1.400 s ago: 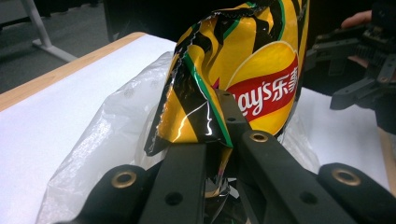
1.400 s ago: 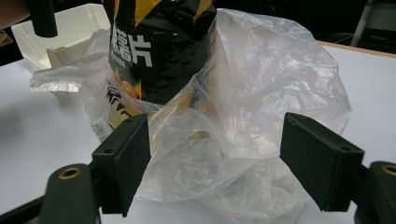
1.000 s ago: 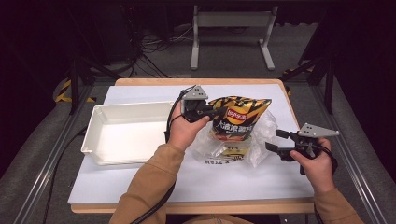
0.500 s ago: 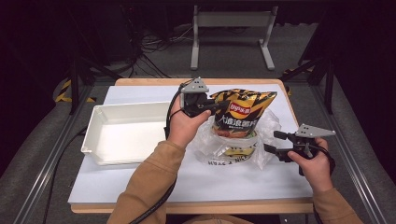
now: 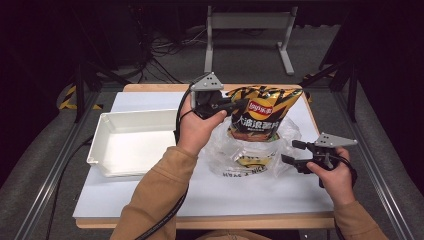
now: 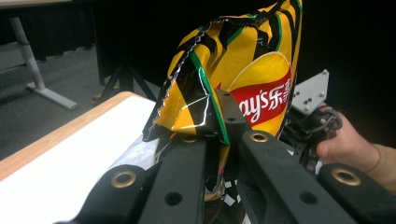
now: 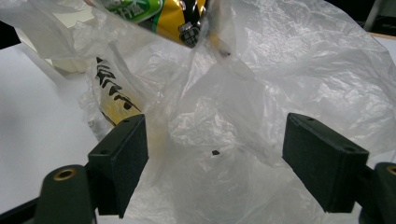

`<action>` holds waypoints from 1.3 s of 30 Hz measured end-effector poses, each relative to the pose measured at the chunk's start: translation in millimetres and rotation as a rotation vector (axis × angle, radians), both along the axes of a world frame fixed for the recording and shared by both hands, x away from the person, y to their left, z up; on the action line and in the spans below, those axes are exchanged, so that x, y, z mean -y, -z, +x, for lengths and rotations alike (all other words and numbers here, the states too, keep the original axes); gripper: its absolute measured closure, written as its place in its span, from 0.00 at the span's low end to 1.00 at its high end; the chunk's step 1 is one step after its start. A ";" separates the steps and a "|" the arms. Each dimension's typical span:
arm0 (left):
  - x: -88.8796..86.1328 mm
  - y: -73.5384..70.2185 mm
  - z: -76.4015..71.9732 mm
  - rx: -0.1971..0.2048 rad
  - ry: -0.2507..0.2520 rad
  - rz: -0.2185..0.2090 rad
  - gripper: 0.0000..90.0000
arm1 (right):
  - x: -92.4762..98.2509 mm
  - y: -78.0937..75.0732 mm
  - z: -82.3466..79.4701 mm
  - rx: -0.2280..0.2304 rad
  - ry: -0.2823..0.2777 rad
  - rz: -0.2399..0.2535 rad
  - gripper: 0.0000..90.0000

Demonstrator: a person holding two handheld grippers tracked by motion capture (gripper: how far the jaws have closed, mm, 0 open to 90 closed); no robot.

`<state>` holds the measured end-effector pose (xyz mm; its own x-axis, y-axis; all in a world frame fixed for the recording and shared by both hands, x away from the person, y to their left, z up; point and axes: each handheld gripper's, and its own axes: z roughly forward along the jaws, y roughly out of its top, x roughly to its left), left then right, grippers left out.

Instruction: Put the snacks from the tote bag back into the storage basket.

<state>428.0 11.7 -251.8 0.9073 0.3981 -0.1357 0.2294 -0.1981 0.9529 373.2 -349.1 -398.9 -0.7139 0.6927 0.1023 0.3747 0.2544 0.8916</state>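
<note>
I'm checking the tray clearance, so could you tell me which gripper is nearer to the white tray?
Left. The left gripper holds the chip bag just right of the white tray; the right gripper is far across, beside the plastic bag.

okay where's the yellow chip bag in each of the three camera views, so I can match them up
High view: the chip bag hangs upper centre, pinched by the left gripper above the clear plastic bag.
Left gripper view: it stands centre, its crimped edge clamped between the black jaws.
Right gripper view: just its lower end shows at the top edge, above the crumpled plastic.
Shared landmark: the clear plastic bag on the white table cover.
</note>
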 end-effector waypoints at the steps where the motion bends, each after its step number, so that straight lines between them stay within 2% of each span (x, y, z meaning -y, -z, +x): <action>1: 0.5 -0.7 -0.2 0.001 0.000 -0.001 1.00 | 0.3 -0.2 -0.1 0.004 -0.002 -0.002 0.25; 10: 0.4 -15.8 -4.0 0.020 -0.008 -0.017 1.00 | 2.1 -2.0 -1.1 0.011 0.001 0.001 0.25; 19: -10.6 -33.0 -8.9 0.029 -0.010 -0.021 1.00 | 1.7 -1.7 -1.1 0.013 0.001 -0.002 0.25; 24: -15.2 -43.8 -12.2 0.045 -0.026 -0.022 1.00 | 0.9 -1.7 -1.2 0.011 0.000 -0.002 0.25; 29: -21.0 -50.3 -14.3 0.038 -0.046 -0.023 1.00 | 1.7 -1.5 -1.3 0.009 0.002 -0.003 0.25; 33: -29.3 -54.1 -16.2 0.045 -0.067 -0.023 1.00 | 1.9 -1.5 -1.0 0.008 0.002 0.001 0.25; 39: -48.2 -52.4 -18.3 0.043 -0.099 -0.036 1.00 | 0.0 -2.0 2.2 0.007 -0.005 0.003 0.25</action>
